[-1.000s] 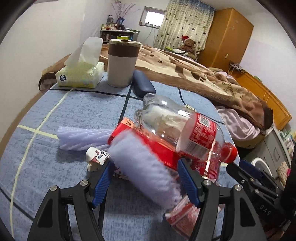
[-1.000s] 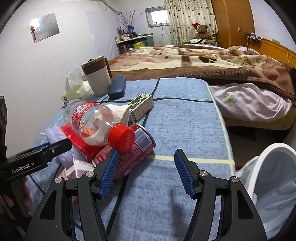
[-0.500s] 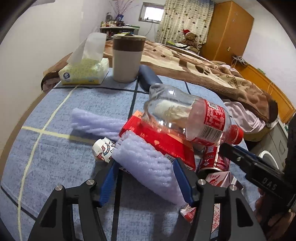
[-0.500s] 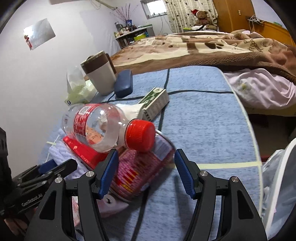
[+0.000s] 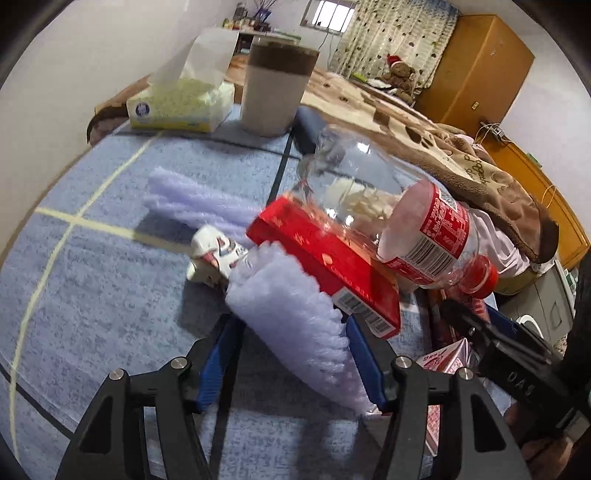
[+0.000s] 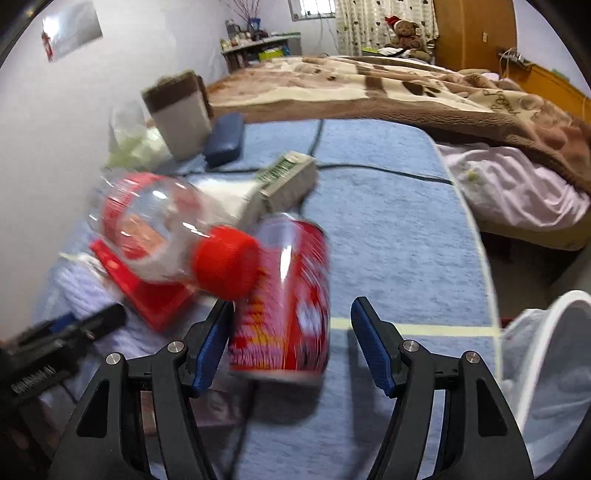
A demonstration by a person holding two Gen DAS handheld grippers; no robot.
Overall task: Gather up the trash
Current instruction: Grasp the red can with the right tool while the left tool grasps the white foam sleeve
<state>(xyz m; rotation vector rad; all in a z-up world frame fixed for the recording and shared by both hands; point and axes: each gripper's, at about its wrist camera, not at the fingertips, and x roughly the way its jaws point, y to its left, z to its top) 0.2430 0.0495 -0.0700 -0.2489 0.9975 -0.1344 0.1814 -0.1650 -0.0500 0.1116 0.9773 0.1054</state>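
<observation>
1. Red can (image 6: 284,295) lies on the blue surface (image 6: 388,236) between the right gripper (image 6: 291,343) pads, jaws opening, not clamped yet; it might roll away.
2. Left gripper (image 5: 291,354) squeezes the purple foam wrap (image 5: 295,314). Pulling it could topple the bottle (image 5: 384,218) off the red box (image 5: 325,262).
3. Bin (image 6: 546,369) waits right.

Red can (image 6: 288,295) blurred, white bin (image 6: 546,369) cut off, pink carton (image 5: 447,363) perhaps half hidden

Soft daylight comes from the small far window (image 5: 325,16); shadows are faint. Motion blur smears the red drink can (image 6: 284,295), and fisheye bending darkens all corners.
</observation>
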